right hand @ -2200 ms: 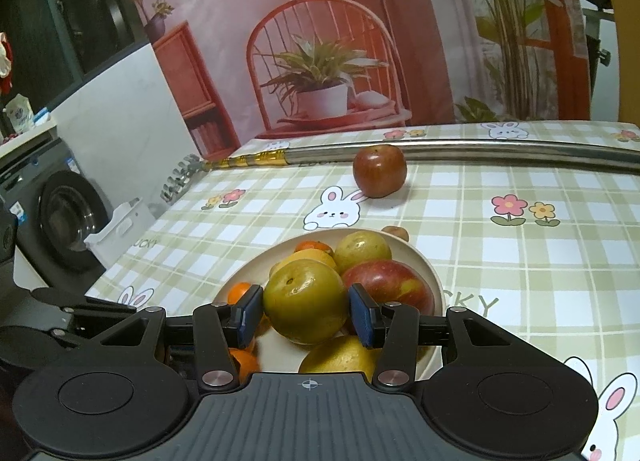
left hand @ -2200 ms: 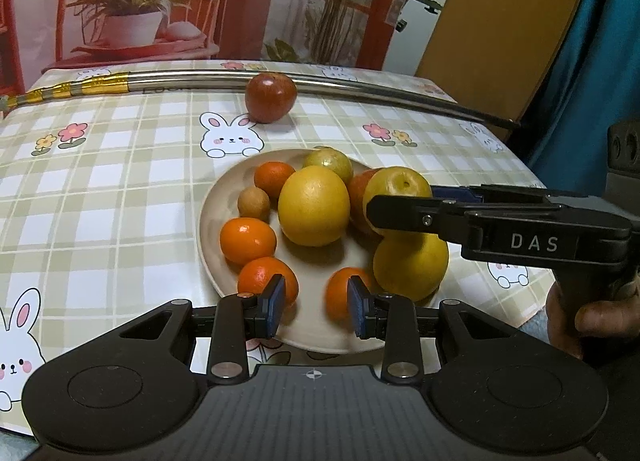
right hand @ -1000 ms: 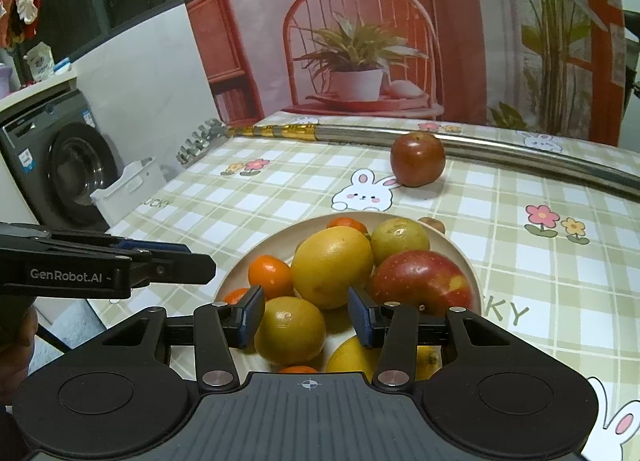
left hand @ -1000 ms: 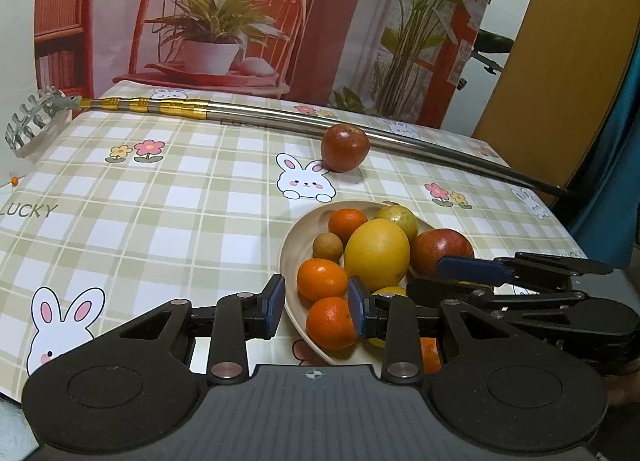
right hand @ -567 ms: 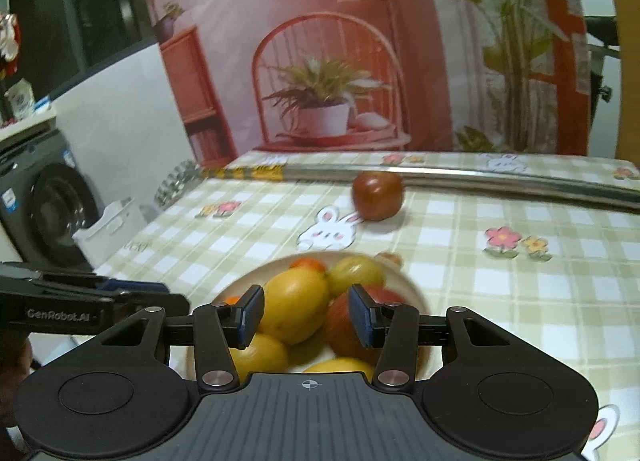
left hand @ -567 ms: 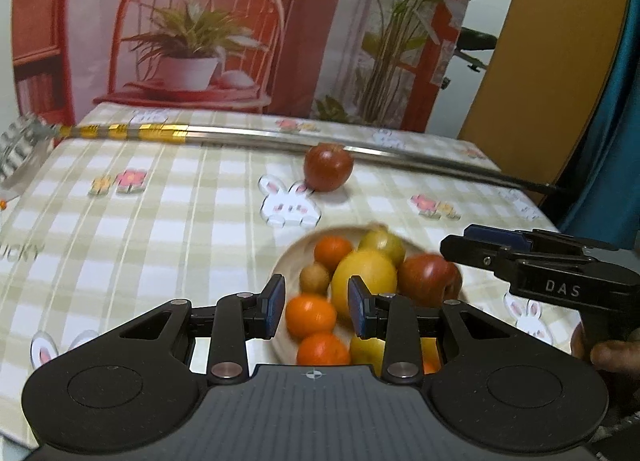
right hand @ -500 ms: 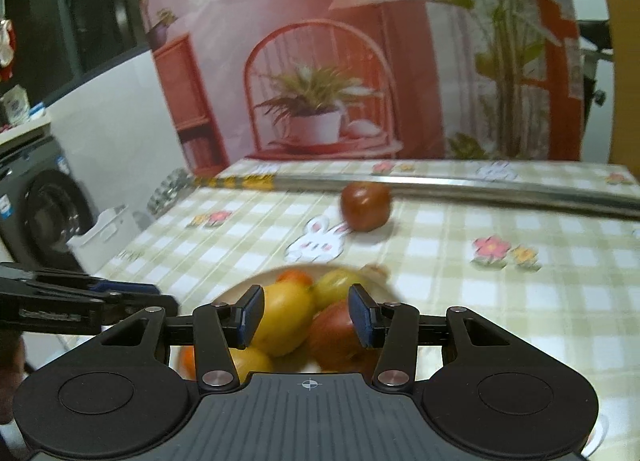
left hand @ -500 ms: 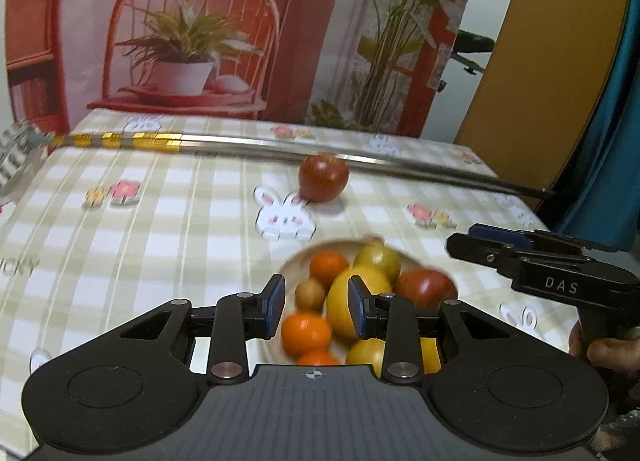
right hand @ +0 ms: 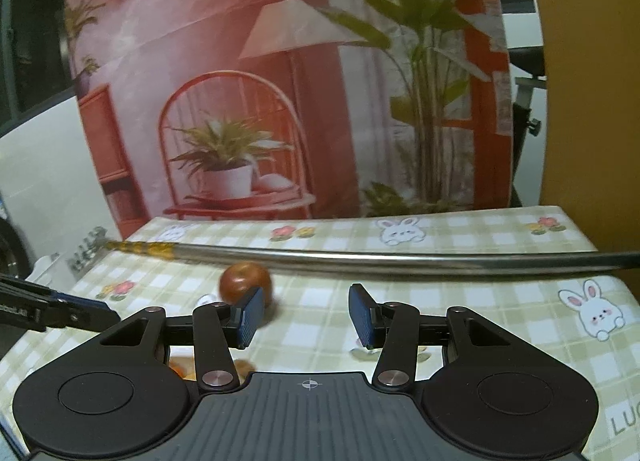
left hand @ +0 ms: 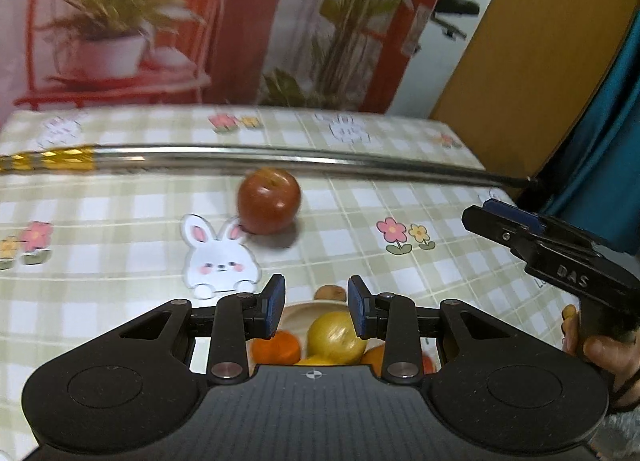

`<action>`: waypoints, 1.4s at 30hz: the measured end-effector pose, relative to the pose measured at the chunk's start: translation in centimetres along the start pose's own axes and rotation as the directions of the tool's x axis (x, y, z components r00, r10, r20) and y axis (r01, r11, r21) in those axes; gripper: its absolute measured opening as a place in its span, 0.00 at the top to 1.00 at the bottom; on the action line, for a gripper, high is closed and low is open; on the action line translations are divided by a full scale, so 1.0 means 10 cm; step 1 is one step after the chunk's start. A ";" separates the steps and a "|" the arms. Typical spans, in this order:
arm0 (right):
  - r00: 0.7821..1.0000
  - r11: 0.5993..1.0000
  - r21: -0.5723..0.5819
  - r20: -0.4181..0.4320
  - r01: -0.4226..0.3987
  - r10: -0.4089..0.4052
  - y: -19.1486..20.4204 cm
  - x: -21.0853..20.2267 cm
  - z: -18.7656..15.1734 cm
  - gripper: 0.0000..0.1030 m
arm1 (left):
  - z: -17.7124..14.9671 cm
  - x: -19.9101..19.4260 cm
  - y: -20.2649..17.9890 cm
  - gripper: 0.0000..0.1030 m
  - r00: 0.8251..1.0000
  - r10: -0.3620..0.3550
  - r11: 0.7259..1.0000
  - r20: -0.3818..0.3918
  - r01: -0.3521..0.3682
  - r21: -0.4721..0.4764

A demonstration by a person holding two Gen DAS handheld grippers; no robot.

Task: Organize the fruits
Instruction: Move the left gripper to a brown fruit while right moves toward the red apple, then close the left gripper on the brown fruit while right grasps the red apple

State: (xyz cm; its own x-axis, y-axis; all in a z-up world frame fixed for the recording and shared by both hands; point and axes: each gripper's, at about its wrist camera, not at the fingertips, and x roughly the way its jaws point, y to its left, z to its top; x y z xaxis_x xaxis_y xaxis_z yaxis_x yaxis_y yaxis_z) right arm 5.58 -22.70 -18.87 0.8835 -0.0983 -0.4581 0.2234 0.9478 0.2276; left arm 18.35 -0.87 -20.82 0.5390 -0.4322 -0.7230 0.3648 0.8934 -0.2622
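A: While both grippers hang above the table with nothing in them, where is the fruit that matters?

B: One red apple (left hand: 269,201) sits alone on the checked tablecloth (left hand: 120,229), just in front of the long metal rod (left hand: 280,157) and beside the printed rabbit (left hand: 220,257). The rest of the fruit is piled on the plate (left hand: 298,307), low in the left view: a yellow citrus (left hand: 335,335), an orange (left hand: 276,345), a small brown fruit (left hand: 330,293) at the far rim.

A: And the grippers themselves?

B: The left gripper (left hand: 316,305) has its jaws parted with only air between them, above the plate's far edge. The right gripper (right hand: 306,316) is spread wider, also holding nothing; in its own view the apple (right hand: 245,281) lies beyond its left pad, not between the two.

A: So what could go wrong?

B: I judge the apple is the piece to bring in. It is round and smooth on a slick cloth, so a pad that touches one side first would likely roll it toward the rod or along it. The right gripper is off to one side, which invites exactly that.

A: Anything else?

B: The plate looks crowded. An apple set on top of the pile could knock a small fruit over the rim. The two tools are also close enough to bump.
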 end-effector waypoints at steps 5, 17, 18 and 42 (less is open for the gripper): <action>1.000 0.999 0.035 -0.017 0.004 -0.004 -0.11 0.15 0.00 0.57 | 0.17 0.49 -0.03 0.65 0.993 -0.035 0.998 -0.111 0.030 -0.047; 0.998 0.997 0.074 -0.063 0.016 -0.011 -0.28 0.31 -0.14 0.57 | 0.23 1.12 -0.12 0.65 0.961 0.009 1.000 -0.276 -0.009 0.003; 0.998 0.997 0.078 -0.066 0.017 -0.012 -0.30 0.32 -0.15 0.57 | 0.23 1.13 -0.11 0.65 0.959 0.017 1.000 -0.284 -0.014 0.010; 0.997 0.995 0.098 -0.074 0.003 0.005 -0.31 0.33 -0.18 0.57 | 0.18 0.54 0.04 0.70 0.998 0.009 1.000 -0.068 -0.011 -0.020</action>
State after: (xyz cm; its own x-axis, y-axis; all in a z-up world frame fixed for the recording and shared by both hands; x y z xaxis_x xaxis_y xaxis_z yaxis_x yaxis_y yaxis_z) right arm 7.04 -25.43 -22.62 0.8517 -0.0711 -0.5192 0.2648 0.9134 0.3092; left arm 22.74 -3.02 -23.70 0.4898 -0.4146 -0.7670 0.3438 0.9003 -0.2671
